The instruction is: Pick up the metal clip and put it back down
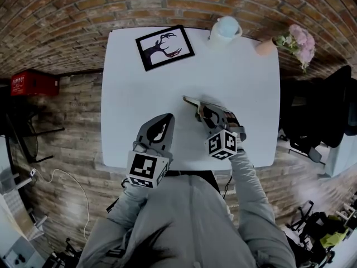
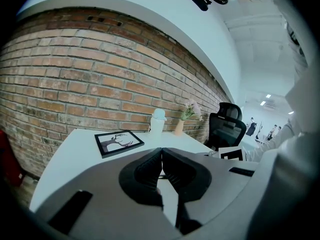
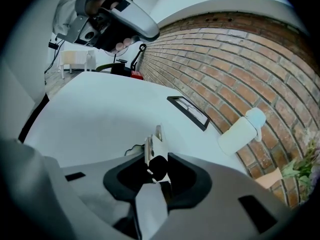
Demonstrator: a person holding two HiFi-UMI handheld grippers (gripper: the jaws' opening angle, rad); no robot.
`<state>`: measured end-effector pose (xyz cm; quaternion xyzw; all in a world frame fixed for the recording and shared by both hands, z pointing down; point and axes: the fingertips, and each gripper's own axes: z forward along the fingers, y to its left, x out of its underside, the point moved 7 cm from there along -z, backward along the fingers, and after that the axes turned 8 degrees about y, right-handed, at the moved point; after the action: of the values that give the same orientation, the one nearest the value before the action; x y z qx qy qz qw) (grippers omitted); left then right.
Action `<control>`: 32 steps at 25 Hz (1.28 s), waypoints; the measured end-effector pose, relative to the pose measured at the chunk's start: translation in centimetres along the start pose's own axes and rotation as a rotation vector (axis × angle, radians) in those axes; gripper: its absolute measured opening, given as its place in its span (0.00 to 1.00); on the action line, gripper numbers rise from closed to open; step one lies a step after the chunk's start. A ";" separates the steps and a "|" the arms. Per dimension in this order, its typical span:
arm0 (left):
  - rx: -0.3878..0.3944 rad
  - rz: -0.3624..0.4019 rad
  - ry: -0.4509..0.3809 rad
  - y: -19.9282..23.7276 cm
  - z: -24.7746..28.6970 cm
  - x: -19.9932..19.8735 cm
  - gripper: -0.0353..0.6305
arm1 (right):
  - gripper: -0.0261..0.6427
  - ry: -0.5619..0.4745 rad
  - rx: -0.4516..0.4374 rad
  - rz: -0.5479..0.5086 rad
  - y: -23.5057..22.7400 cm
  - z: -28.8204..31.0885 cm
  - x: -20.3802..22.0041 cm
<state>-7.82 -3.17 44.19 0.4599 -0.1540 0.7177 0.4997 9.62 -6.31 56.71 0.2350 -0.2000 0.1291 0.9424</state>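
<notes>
The right gripper (image 3: 156,157) is clenched on the metal clip (image 3: 149,148). In the right gripper view the clip stands upright between the two dark pads and its shiny end sticks out past the tips. In the head view this gripper is above the middle of the white table (image 1: 167,94), a little toward the right side. If the clip still touches the table, I cannot tell.

The left gripper (image 2: 161,152) has its jaws pressed together with nothing between them. It stays near the front edge of the table, well apart from the clip.

At the far edge stand two containers. One is a white bottle (image 1: 225,29) with a pale blue lid on it – what is inside cannot be seen. Beside it is a small orange vase (image 1: 265,47) that holds pink flowers (image 1: 300,41). A black picture frame (image 1: 164,47) lies flat to the left of the bottle
</notes>
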 end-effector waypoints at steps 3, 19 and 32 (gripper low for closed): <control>-0.009 -0.002 -0.005 0.1 -0.1 -0.1 0.09 | 0.21 0.000 -0.001 -0.008 -0.1 0.0 -0.1; -0.031 0.016 -0.057 -0.3 -0.8 -1.7 0.09 | 0.19 -0.074 0.039 0.108 -2.1 -3.0 -1.3; -0.061 0.050 -0.137 -1.9 -3.3 -3.9 0.09 | 0.19 -0.219 0.140 0.236 -5.4 -9.3 -3.8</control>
<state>-7.50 -2.31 38.80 0.4887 -0.2209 0.6916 0.4837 11.03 -6.86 45.40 0.2875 -0.3183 0.2258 0.8747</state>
